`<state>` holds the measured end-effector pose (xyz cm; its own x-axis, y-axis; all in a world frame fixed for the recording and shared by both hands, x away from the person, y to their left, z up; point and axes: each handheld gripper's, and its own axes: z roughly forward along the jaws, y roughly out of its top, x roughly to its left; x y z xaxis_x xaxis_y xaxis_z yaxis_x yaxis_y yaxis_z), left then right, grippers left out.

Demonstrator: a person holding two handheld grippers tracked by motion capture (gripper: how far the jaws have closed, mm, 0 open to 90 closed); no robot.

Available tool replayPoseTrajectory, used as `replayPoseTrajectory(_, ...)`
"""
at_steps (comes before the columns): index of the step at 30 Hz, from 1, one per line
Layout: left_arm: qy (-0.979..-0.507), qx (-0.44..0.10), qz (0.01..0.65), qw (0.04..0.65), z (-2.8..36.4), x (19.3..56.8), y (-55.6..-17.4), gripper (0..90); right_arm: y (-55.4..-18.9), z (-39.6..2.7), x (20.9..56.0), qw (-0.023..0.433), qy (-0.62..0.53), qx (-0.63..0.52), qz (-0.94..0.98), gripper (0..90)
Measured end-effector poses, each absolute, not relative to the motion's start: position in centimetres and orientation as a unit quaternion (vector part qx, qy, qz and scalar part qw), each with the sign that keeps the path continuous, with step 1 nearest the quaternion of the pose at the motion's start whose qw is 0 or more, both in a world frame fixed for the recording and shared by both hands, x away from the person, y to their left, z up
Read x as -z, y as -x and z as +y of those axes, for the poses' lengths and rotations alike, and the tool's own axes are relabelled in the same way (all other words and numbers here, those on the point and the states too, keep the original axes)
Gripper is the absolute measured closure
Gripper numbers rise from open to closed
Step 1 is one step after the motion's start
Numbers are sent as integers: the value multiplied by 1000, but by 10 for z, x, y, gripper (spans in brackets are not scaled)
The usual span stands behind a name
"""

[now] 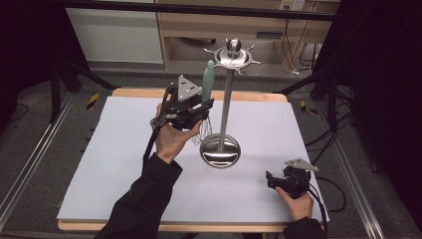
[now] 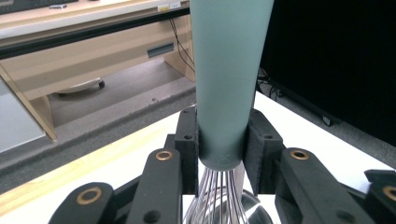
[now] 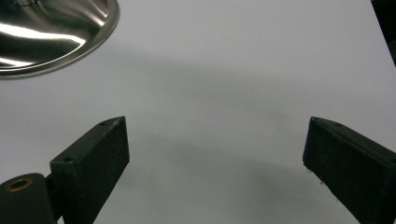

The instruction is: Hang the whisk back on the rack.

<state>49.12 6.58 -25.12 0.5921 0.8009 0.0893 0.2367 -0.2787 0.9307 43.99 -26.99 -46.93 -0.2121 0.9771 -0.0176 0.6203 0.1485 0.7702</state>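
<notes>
My left gripper (image 1: 201, 107) is shut on a whisk (image 1: 207, 82) with a teal handle, held upright just left of the steel utensil stand's pole (image 1: 226, 99). The wire loops (image 1: 201, 132) hang below the jaws, above the stand's round base (image 1: 220, 150). In the left gripper view the teal handle (image 2: 224, 79) is clamped between both pads, wires (image 2: 215, 196) below. The stand's hooked top ring (image 1: 233, 56) is higher than the handle tip. My right gripper (image 1: 271, 180) rests open low on the white sheet at the front right; its view shows the base's rim (image 3: 56, 32) far left.
A white sheet (image 1: 124, 149) covers the wooden table. Behind the table stand a wooden desk (image 1: 224, 25) and a white panel (image 1: 114, 35). Dark tripod legs and cables lie on the floor at both sides.
</notes>
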Motion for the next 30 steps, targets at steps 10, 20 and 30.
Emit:
replayPoseTrajectory(10,-733,-276,351,514,79,254,-489,689,-440,-270,469,274,-565,-326,707,74)
replayPoseTrajectory(20,-724,-270,357,525,99,247,-501,689,-440,-270,469,273,-566,-325,707,75)
replayPoseTrajectory(30,-736,-294,344,504,84,255,-491,689,-440,-270,470,274,-563,-324,709,75)
